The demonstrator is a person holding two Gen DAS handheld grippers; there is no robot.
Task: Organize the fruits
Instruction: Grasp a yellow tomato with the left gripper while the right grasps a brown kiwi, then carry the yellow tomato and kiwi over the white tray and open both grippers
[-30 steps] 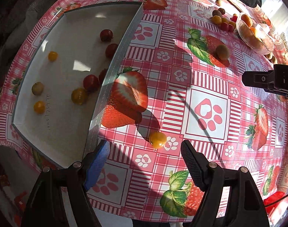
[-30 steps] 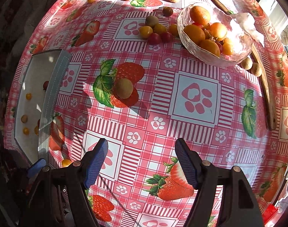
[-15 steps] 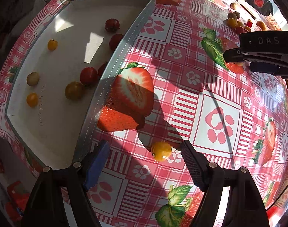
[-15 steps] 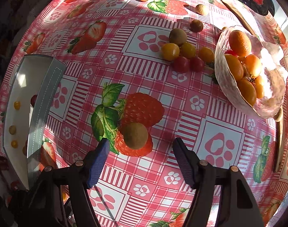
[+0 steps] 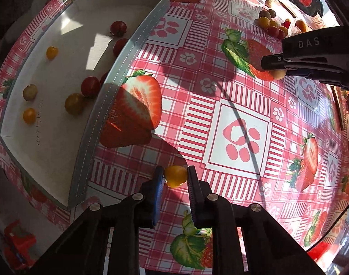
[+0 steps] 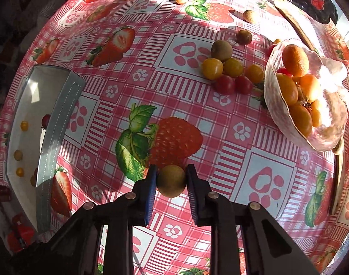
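Observation:
My left gripper [image 5: 175, 171] points down at the tablecloth, shut on a small yellow tomato [image 5: 175, 177], with both pads pressed against it. To its left lies a grey tray [image 5: 128, 52] holding several red, yellow and greenish tomatoes. My right gripper [image 6: 171, 170] has its jaws closing on a round brown-green fruit [image 6: 171, 182] that sits on a printed strawberry; both pads touch its sides. The left wrist view shows that gripper from the side at the upper right, with the fruit [image 5: 279, 74] under its tip.
A glass bowl [image 6: 275, 105] of orange fruits stands at the right, beside a cluster of loose tomatoes [image 6: 224, 68] and single fruits farther back. A wooden utensil [image 6: 337, 178] lies behind the bowl. A red toy [image 5: 16, 245] sits below the table's near left edge.
Both grippers went from wide open to closed. The left now pinches the yellow tomato. The right slid over the brown-green fruit and closed on it.

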